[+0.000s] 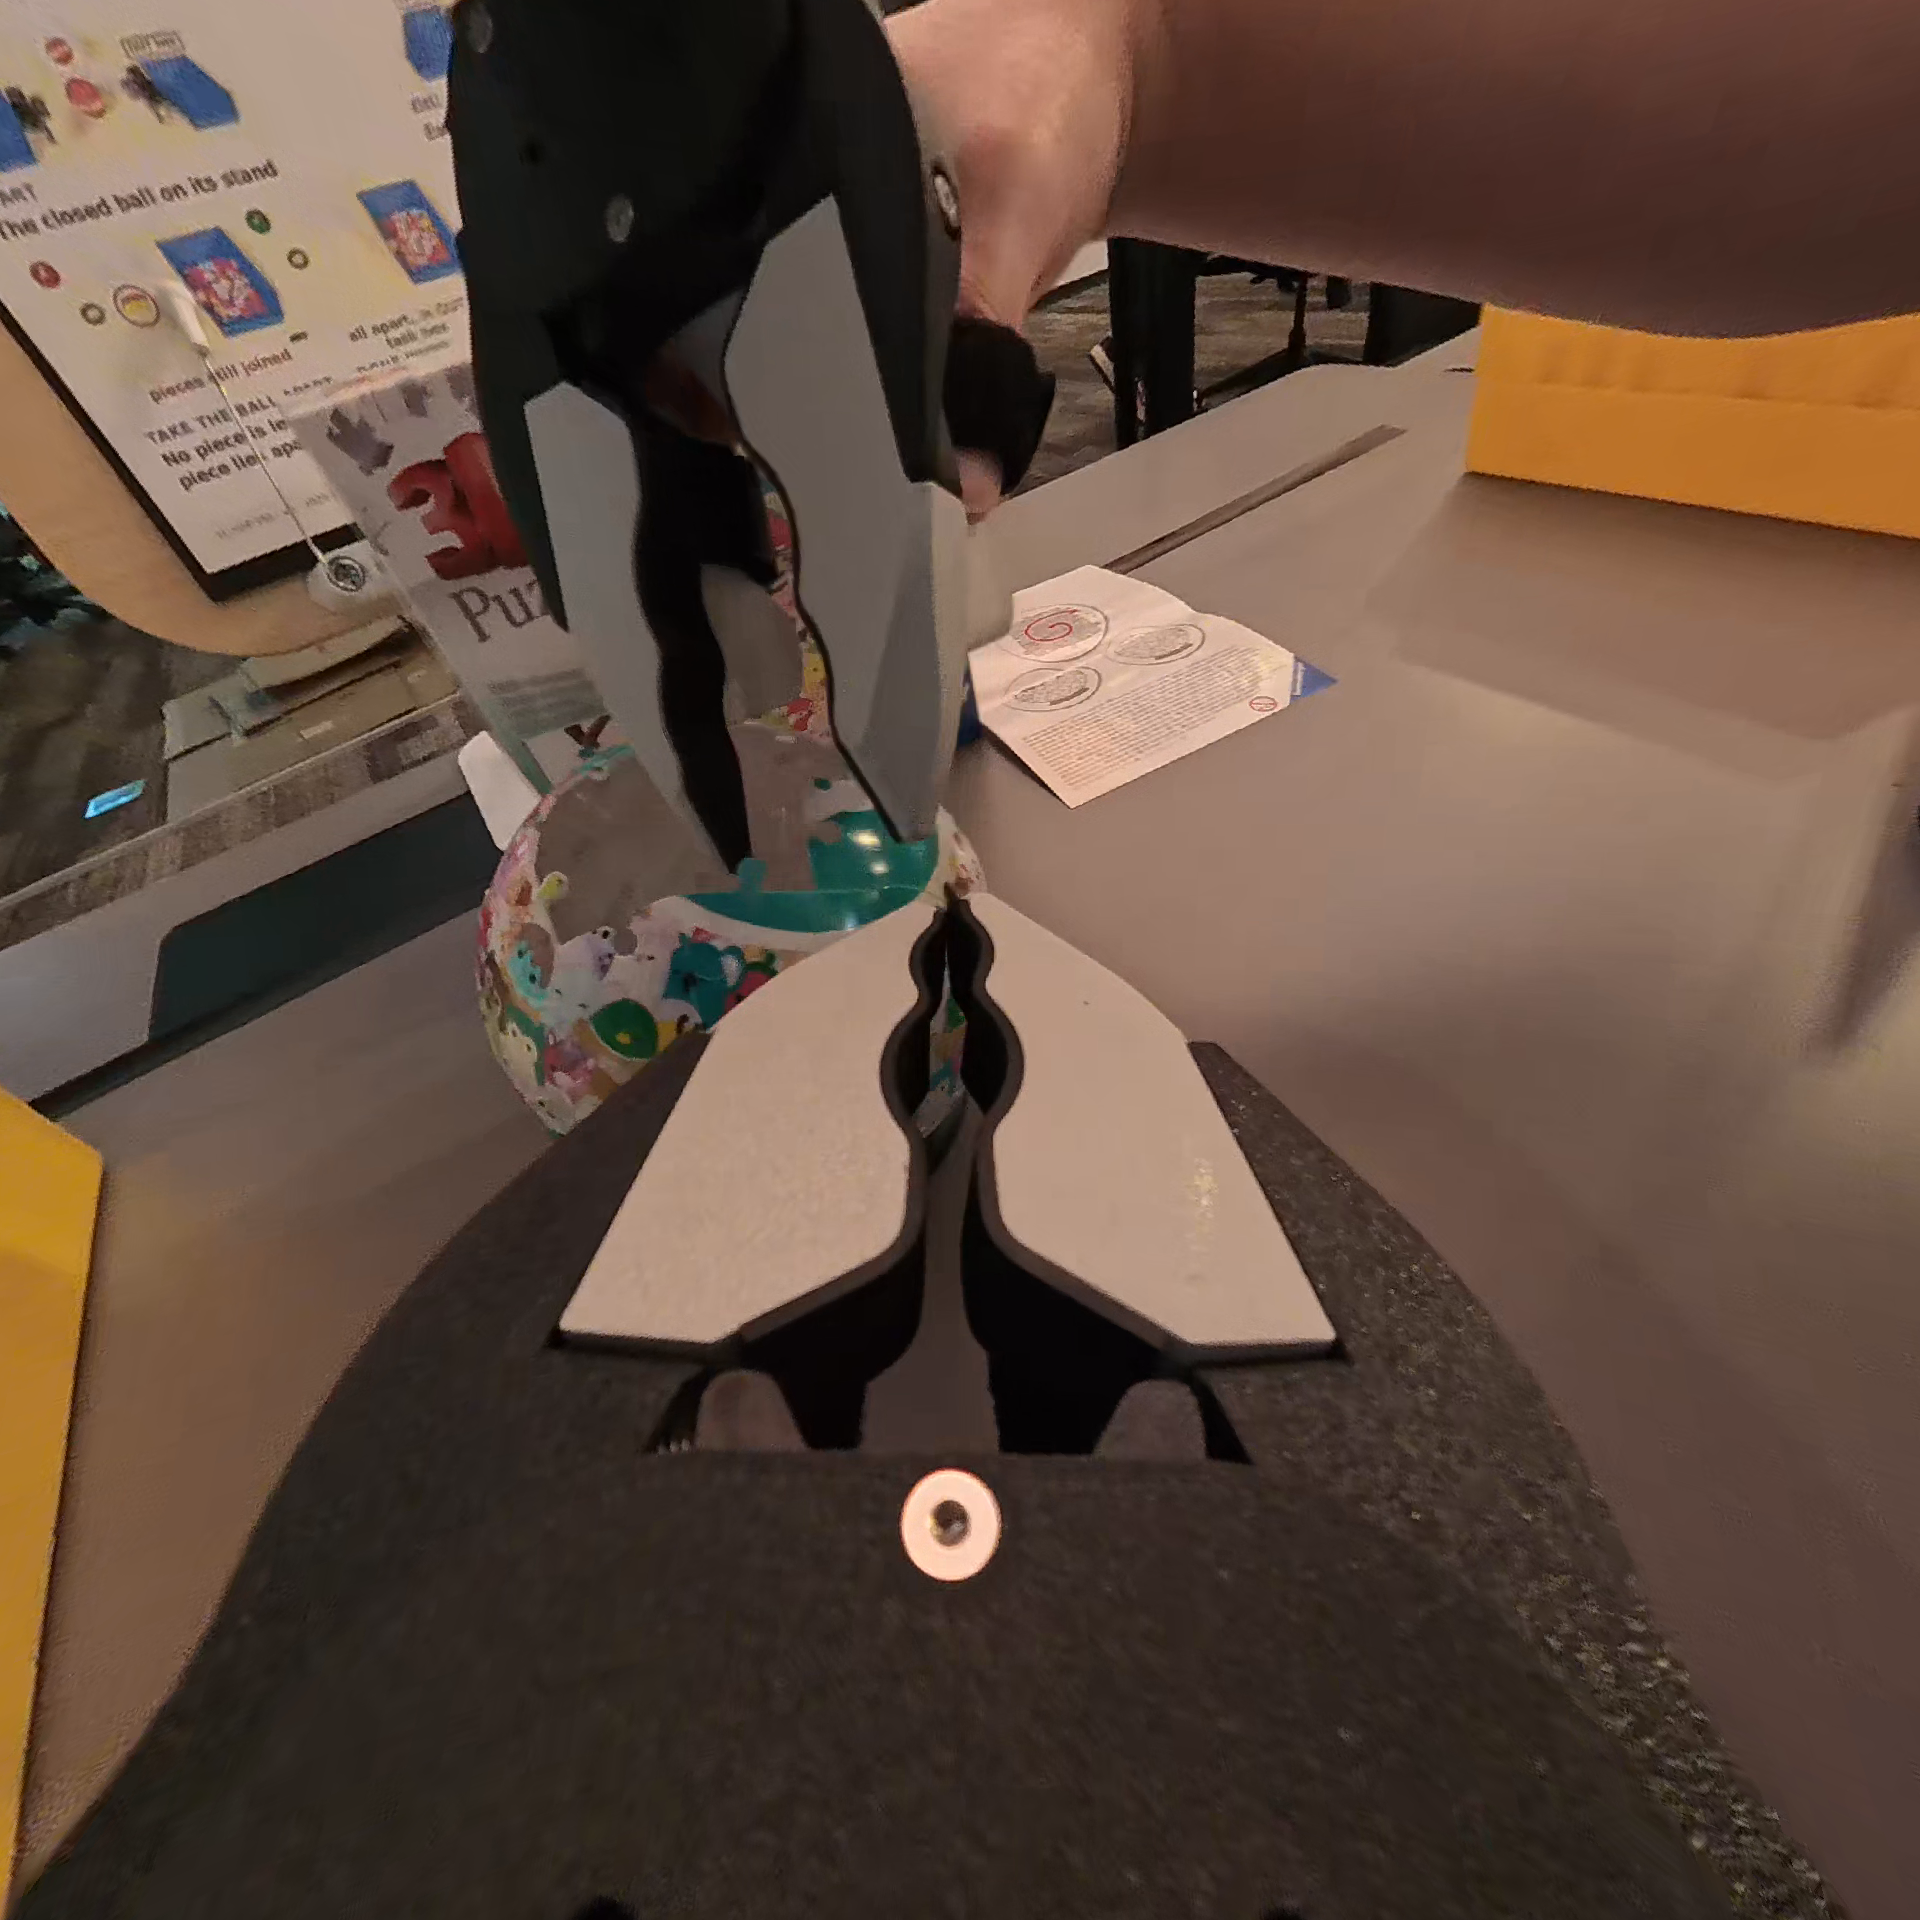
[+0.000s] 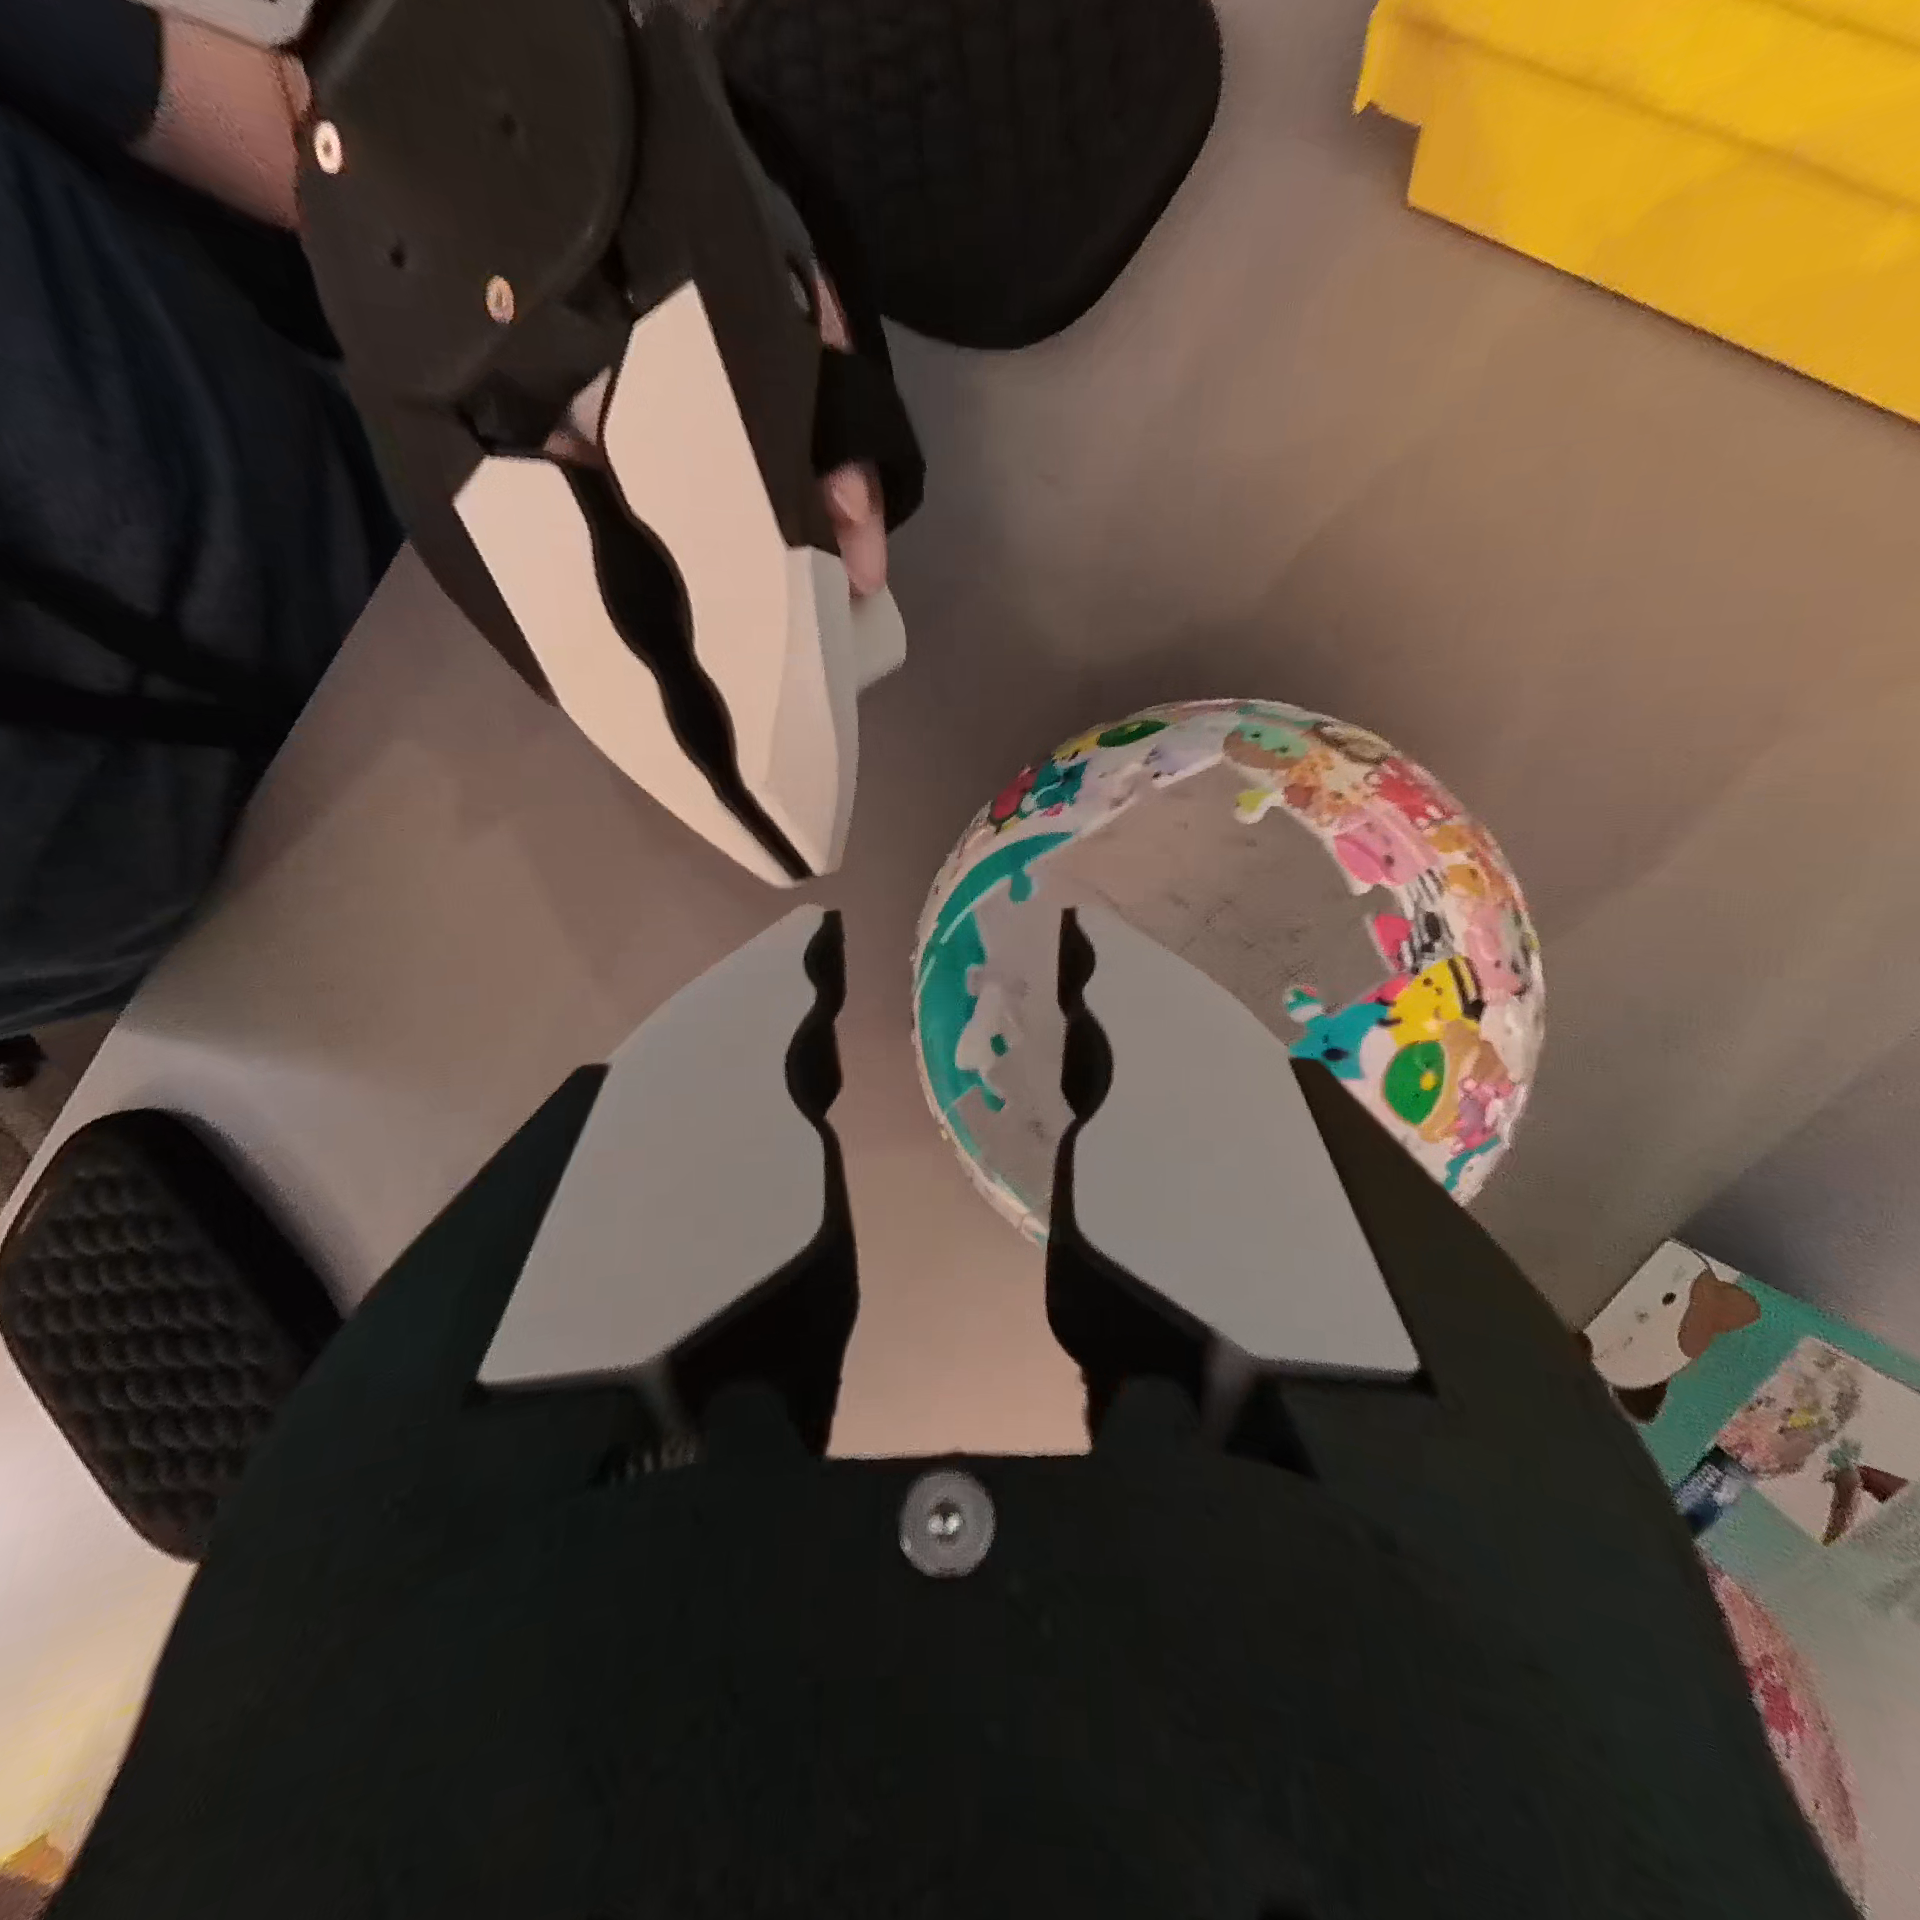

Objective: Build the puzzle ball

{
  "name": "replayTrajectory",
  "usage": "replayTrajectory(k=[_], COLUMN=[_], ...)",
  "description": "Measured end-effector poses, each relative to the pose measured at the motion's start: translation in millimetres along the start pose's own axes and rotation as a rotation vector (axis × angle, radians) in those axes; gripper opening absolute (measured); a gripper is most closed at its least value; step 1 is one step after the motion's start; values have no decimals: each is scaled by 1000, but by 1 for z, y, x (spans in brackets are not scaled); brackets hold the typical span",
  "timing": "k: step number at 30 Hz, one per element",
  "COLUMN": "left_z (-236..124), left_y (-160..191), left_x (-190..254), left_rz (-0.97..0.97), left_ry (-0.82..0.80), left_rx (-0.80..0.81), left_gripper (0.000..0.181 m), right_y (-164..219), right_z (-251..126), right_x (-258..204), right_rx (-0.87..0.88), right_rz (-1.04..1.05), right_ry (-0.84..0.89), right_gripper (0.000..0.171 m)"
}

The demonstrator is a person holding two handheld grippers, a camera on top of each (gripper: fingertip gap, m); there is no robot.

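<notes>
Grey tabletop [image 1: 1558, 935], matte, with a dark seam running across it toward its far edge. The puzzle ball [image 2: 1226, 966] is sitting on the table's open middle, partly built: a shell of colourful cartoon pieces with a large gap showing its pale inside, a teal band along one side. The left gripper [image 1: 951, 914] is lying low over the table just beside the ball, its fingers clenched together with nothing visible between them; from above, its tips [image 2: 795, 868] are sitting just off the ball's teal side, not touching it. The right gripper [image 2: 945, 925] is hanging above, fingers spread apart and holding nothing; in the left wrist view its tips [image 1: 821, 831] are pointing down at the ball's open rim, and whether they are touching cannot be told. A folded instruction leaflet [image 1: 1143, 675] is lying flat toward the far edge. The puzzle box [image 2: 1787, 1455] is standing just beyond the ball. Yellow bins are sitting at the table's far right corner [image 1: 1704, 416] and near left edge [image 1: 42, 1247]. A printed instruction board [image 1: 187, 312] is leaning beyond the far left edge. Past the table, dark patterned carpet [image 1: 62, 748] and black furniture legs [image 1: 1153, 332]. Black mesh chair parts [image 2: 966, 156] are showing beside the near edge.
</notes>
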State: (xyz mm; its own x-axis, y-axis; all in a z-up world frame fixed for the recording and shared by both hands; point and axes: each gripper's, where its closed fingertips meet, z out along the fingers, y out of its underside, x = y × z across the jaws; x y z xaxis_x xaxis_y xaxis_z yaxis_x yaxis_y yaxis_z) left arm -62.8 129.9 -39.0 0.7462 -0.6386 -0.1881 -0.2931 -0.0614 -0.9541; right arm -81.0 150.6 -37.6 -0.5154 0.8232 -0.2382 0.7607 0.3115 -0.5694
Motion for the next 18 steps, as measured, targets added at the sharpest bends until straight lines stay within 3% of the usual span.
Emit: replayTrajectory(k=[4, 7, 9, 10, 12, 18], left_z=[-2, -9, -14, -16, -22, -33], left_y=[4, 12, 15, 15, 13, 19], left_x=[-6, -11, -15, -17, -22, -42], left_rz=[-47, -76, -89, -100, -122, -230], left_ry=[-11, -24, -36, -39, -56, -96], left_rx=[21, 19, 23, 33, 51, 51], left_gripper=[0, 0, 0, 0, 0, 0], right_y=[-3, -13, -24, -26, -26, -9], right_z=[-1, -10, -19, -22, -24, -8], right_x=[8, 1, -11, -18, -24, -17], right_rx=[13, 120, 269, 330, 433, 401], right_rz=[-18, -145, -229, -272, -324, -393], right_ry=[90, 227, 329, 401, 585, 1093], right_gripper=[38, 36, 13, 1, 1, 1])
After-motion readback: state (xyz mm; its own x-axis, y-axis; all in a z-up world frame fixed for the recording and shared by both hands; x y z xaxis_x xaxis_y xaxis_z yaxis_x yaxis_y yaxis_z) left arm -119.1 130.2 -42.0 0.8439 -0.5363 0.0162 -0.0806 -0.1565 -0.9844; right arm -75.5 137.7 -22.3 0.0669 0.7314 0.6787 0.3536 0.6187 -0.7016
